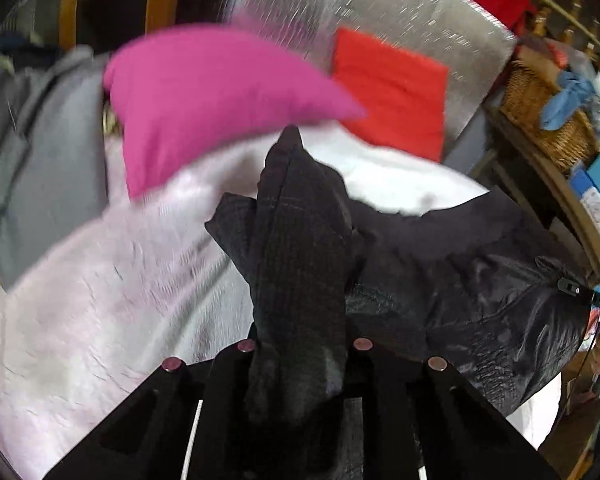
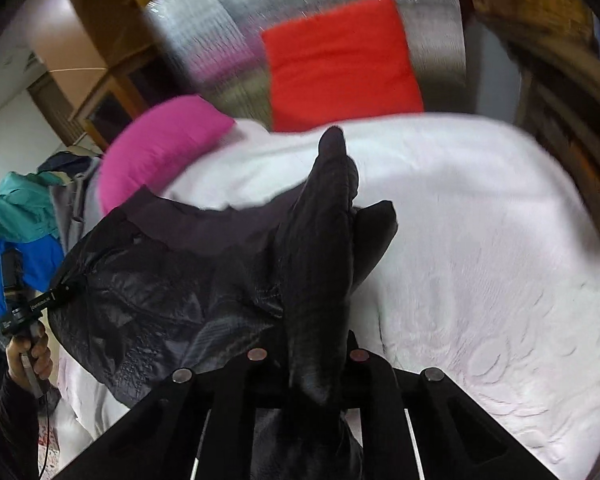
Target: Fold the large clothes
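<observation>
The room is a bedroom, and the work surface is a bed with a pale pink bedspread that has a pressed pattern. At the far end a silver quilted headboard stands, with a red cushion leaning on it and a pink pillow to the left.

The black jacket hangs between the two grippers, above the near part of the bed. The left gripper is closed on a ribbed, knitted part of it, maybe a cuff or hem. The right gripper is pinched tight on a smooth, shiny fold. In each view the cloth stands up in a peak between the fingers.

The jacket looks light and soft, with a thin shiny shell that I judge to be slippery; it wrinkles easily and sags in the middle. The ribbed edge should give a safer hold than the smooth cloth. For a clean fold I think it is better to hold at seams or corners, so that the panel stays stretched.

Around it, a pile of grey clothes and a blue and teal garment lie at the left side. A wicker basket stands at the right. The pink pillow is the nearest thing and could be in the way when the jacket is laid flat.
</observation>
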The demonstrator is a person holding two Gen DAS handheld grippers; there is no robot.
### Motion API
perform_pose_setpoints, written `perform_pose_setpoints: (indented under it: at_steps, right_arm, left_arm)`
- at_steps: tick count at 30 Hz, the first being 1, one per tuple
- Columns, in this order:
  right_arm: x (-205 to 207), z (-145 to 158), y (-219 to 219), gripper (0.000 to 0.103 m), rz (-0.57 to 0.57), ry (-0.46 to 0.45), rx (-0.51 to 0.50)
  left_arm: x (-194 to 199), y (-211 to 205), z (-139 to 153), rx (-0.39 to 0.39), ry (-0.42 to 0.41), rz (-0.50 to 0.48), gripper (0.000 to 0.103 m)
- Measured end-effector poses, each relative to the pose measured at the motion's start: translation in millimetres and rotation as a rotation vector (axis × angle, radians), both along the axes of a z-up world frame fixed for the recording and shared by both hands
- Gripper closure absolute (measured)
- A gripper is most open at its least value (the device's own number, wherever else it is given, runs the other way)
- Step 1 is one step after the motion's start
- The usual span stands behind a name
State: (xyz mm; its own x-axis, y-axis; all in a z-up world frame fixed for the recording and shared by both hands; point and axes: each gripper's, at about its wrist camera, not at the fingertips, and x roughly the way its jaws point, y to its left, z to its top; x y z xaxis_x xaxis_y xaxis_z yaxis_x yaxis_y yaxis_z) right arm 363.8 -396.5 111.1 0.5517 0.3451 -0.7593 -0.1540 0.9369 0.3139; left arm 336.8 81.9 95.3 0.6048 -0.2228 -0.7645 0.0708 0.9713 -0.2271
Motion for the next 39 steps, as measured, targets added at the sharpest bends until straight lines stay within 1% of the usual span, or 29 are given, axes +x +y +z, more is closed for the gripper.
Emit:
perform_pose_setpoints:
  at_steps: [4, 6, 8, 11, 13, 14, 15, 16, 17, 19, 20, 21, 22, 26, 27, 28, 29, 30, 31, 32, 33, 34, 36, 37, 39]
  right_arm:
    - [-30, 38, -3, 0.093, 0.013, -0.058, -0.022]
    - [-47, 53, -8, 0.093, 0.010, -0.089, -0.028]
    - [-65, 63, -12, 0.094, 0.007, -0.119, -0.030]
    - [-92, 67, -20, 0.094, 0.000, -0.145, -0.035]
    - [-108, 58, -25, 0.094, -0.005, -0.144, -0.031]
    - [-112, 53, -29, 0.094, -0.009, -0.136, -0.029]
    - [-116, 41, -30, 0.094, -0.014, -0.120, -0.031]
    - [-118, 33, -30, 0.093, -0.014, -0.110, -0.028]
    - [-122, 22, -30, 0.093, -0.013, -0.099, -0.026]
    - [-131, -10, -34, 0.093, -0.023, -0.052, -0.020]
    - [-137, -27, -39, 0.093, -0.032, -0.026, -0.017]
    - [-140, -42, -41, 0.093, -0.042, -0.002, -0.018]
    - [-144, -60, -44, 0.093, -0.058, 0.026, -0.017]
    - [-155, -107, -57, 0.092, -0.109, 0.090, 0.012]
    - [-156, -119, -60, 0.089, -0.114, 0.109, 0.021]
    - [-155, -128, -62, 0.087, -0.121, 0.123, 0.029]
    - [-154, -136, -65, 0.082, -0.137, 0.134, 0.051]
    - [-153, -141, -67, 0.073, -0.151, 0.138, 0.067]
    - [-152, -143, -70, 0.067, -0.164, 0.141, 0.075]
    - [-152, -146, -75, 0.052, -0.176, 0.150, 0.083]
    - [-152, -148, -79, 0.040, -0.184, 0.161, 0.093]
    - [-152, -149, -84, 0.036, -0.181, 0.173, 0.118]
    - [-154, -145, -93, 0.036, -0.172, 0.177, 0.153]
    - [-156, -141, -100, 0.036, -0.179, 0.165, 0.158]
    - [-159, -131, -113, 0.035, -0.205, 0.132, 0.162]
  left_arm:
    - [-25, -5, 41, 0.006, -0.080, -0.012, 0.086]
    - [-42, -7, 56, -0.001, -0.115, -0.020, 0.086]
    - [-60, -7, 65, 0.003, -0.150, -0.022, 0.086]
    - [-84, -12, 63, 0.001, -0.180, -0.018, 0.086]
    - [-97, -15, 50, -0.002, -0.180, -0.023, 0.086]
    - [-101, -17, 43, 0.000, -0.167, -0.024, 0.086]
    - [-104, -20, 37, 0.007, -0.155, -0.026, 0.086]
    - [-109, -23, 27, 0.016, -0.143, -0.027, 0.086]
    - [-114, -26, 10, 0.026, -0.121, -0.029, 0.086]
    - [-119, -27, -14, 0.019, -0.080, -0.026, 0.086]
    - [-121, -26, -34, 0.013, -0.045, -0.015, 0.086]
    - [-126, -28, -43, 0.020, -0.031, -0.009, 0.086]
    - [-129, -27, -60, 0.038, -0.010, 0.003, 0.086]
    - [-131, -15, -100, 0.006, 0.069, 0.038, 0.084]
    - [-131, -14, -105, 0.003, 0.082, 0.039, 0.084]
    - [-129, -14, -112, 0.007, 0.105, 0.037, 0.080]
    - [-127, -14, -121, 0.018, 0.124, 0.039, 0.075]
    - [-126, -13, -125, 0.023, 0.131, 0.047, 0.071]
    - [-125, -11, -128, 0.025, 0.139, 0.055, 0.061]
    - [-124, -8, -129, 0.014, 0.145, 0.059, 0.056]
    - [-124, -4, -129, 0.003, 0.150, 0.057, 0.053]
    - [-124, 2, -127, -0.011, 0.167, 0.052, 0.049]
    - [-127, 13, -118, -0.032, 0.179, 0.032, 0.049]
    - [-130, 17, -113, -0.034, 0.170, 0.030, 0.048]
    - [-134, 31, -97, -0.033, 0.121, 0.030, 0.042]
